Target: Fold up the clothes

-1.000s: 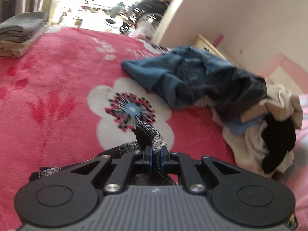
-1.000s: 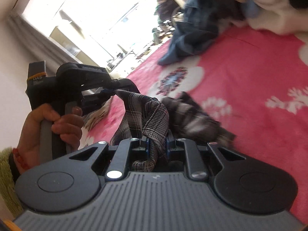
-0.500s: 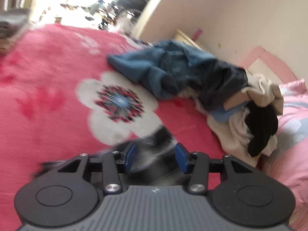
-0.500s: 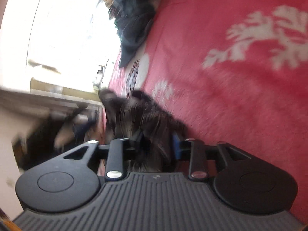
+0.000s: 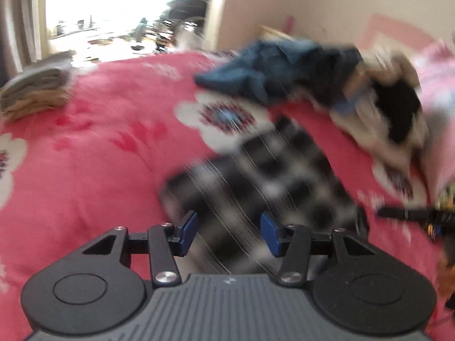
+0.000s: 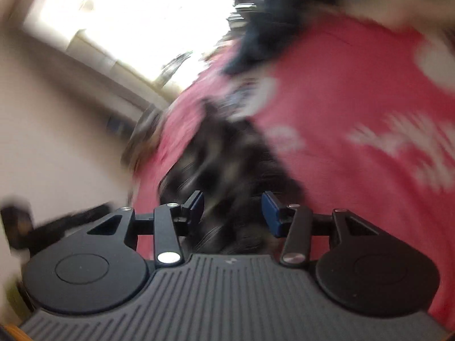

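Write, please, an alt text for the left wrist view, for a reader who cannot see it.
The open left tongs hover over a black-and-white checked garment lying on a pink flowered bedspread. Behind it is a loose heap of unfolded clothes, and at far left a small folded stack. The picture is blurred.

Home bedroom, red floral bedspread (image 5: 99, 147), heaped clothes (image 5: 327, 85), bright window (image 5: 113, 5)

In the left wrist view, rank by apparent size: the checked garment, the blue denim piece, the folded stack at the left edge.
1. Checked garment, largest, though it lies nearest the camera, which inflates it.
2. Blue denim piece.
3. Folded stack, smallest, partly cut by the frame edge.
Motion blur makes the edges approximate.
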`<state>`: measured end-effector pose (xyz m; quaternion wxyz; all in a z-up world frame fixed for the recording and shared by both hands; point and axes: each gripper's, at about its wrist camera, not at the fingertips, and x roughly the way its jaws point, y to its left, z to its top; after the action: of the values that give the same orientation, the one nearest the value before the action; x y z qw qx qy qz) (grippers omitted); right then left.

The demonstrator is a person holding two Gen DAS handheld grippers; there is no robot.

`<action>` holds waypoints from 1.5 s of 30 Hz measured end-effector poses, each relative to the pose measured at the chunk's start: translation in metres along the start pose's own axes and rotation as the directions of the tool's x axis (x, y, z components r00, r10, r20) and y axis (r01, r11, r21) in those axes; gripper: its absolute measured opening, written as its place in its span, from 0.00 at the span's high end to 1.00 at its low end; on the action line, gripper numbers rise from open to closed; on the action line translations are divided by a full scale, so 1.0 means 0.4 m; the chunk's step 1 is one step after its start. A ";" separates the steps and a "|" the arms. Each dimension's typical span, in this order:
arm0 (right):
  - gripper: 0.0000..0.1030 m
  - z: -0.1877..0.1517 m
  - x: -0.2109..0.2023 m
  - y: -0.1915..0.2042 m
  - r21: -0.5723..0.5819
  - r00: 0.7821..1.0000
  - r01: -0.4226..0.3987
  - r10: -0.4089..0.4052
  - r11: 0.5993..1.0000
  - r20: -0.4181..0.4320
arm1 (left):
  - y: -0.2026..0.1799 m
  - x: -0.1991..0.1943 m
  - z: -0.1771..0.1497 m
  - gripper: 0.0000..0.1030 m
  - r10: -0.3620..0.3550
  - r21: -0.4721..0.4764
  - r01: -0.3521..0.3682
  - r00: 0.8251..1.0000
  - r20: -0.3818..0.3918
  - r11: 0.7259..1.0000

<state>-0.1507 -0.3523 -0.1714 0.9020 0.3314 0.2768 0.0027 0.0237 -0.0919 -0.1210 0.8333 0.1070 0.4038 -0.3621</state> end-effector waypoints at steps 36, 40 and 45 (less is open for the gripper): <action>0.75 0.190 0.177 0.043 -0.392 0.987 0.148 -0.160 0.908 0.002 | -0.105 0.102 -0.236 0.30 -0.057 0.059 0.049 0.988 0.141 0.997; 0.77 0.193 0.245 0.116 -0.488 0.997 0.030 -0.061 0.872 -0.047 | -0.104 0.111 -0.239 0.28 -0.070 0.053 0.062 0.985 0.157 0.997; 0.67 0.190 0.404 0.007 -0.405 0.971 0.166 -0.221 0.899 -0.093 | -0.102 0.125 -0.246 0.28 -0.083 0.034 0.078 0.979 0.188 0.996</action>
<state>0.0249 -0.3651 -0.2025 0.9248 0.1128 0.3632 -0.0088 -0.0425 -0.1008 -0.2179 0.8511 0.0668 0.3218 -0.4094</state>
